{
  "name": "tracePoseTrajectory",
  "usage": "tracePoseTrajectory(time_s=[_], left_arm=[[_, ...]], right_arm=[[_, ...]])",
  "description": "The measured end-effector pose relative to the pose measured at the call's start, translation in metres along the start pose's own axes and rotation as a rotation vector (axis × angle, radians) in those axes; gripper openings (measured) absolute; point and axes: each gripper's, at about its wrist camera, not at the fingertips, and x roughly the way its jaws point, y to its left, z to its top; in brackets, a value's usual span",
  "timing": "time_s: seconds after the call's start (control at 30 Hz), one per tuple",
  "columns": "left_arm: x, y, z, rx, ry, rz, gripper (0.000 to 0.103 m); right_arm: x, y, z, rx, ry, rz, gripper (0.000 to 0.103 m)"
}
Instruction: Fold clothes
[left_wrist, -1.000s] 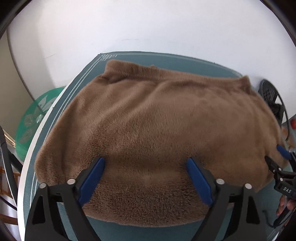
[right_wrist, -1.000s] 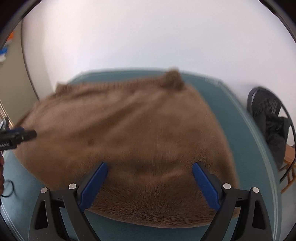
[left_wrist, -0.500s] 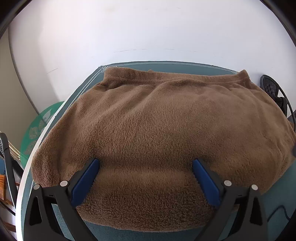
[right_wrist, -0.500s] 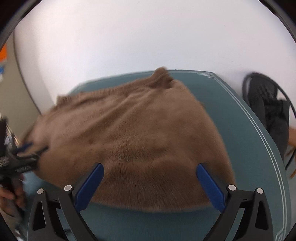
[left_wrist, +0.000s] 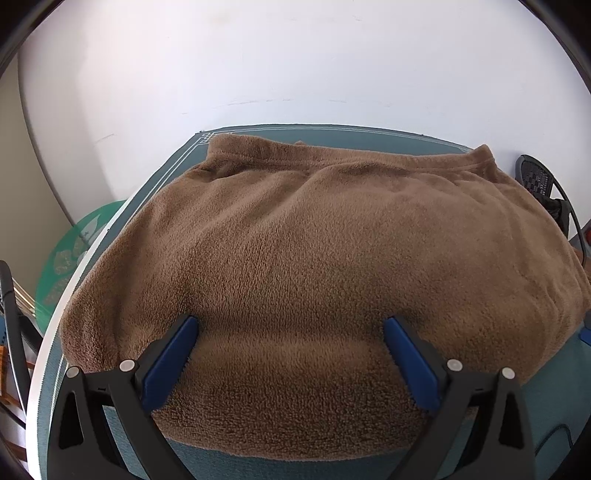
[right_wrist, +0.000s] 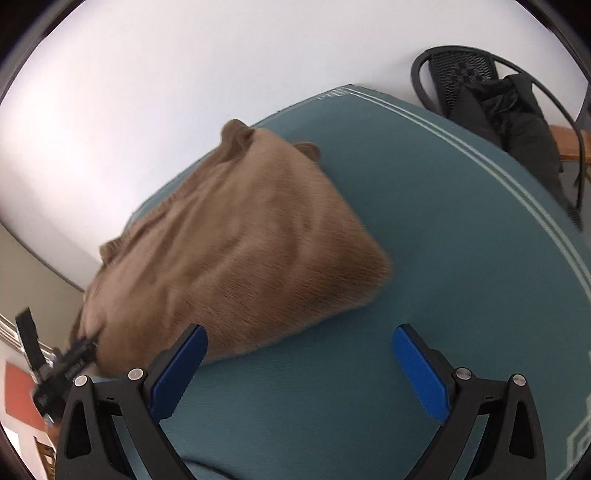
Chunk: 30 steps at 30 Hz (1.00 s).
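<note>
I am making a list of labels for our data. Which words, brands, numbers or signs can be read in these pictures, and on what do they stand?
No text can be read in either view.
left gripper: small white lettering on its black body, too blurred to read.
brown fleece garment: no label shows.
teal table cover: only white border lines and a corner ornament, no words.

We see a brown fleece garment (left_wrist: 317, 266) lying flat and folded on the teal cloth, its ribbed hem at the far edge. It spreads directly ahead of our left gripper (left_wrist: 291, 354); from our right gripper (right_wrist: 299, 365) it sits ahead and left, blurred.
</note>
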Motion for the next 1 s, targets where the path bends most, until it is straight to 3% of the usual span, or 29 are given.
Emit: tracePoseTrajectory(time_s=[0.27,0.53,0.67,0.73,0.83,0.93,1.0], left_arm=[[-0.001,0.000,0.000,0.000,0.000,-0.001,0.101],[-0.002,0.000,0.001,0.000,0.000,-0.002,0.101],[-0.002,0.000,0.001,-0.002,-0.001,-0.004,0.101],[-0.008,0.007,0.002,-0.041,-0.018,-0.041,0.101],[-0.018,0.020,0.007,-0.112,-0.037,-0.118,0.101],[-0.024,0.031,0.021,-0.136,-0.041,-0.105,0.101],[-0.019,0.042,0.028,-0.172,-0.028,-0.063,0.101]], right_arm=[[0.030,0.014,0.024,0.065,-0.071,0.075,0.103],[0.034,0.016,0.031,0.096,-0.145,0.063,0.103],[0.026,0.007,0.025,0.154,-0.174,0.060,0.084],[0.020,0.000,0.021,0.180,-0.183,0.065,0.077],[0.019,-0.003,0.021,0.183,-0.178,0.083,0.077],[0.023,0.000,0.028,0.166,-0.167,0.074,0.078],[0.025,0.001,0.031,0.240,-0.214,0.017,0.078]])
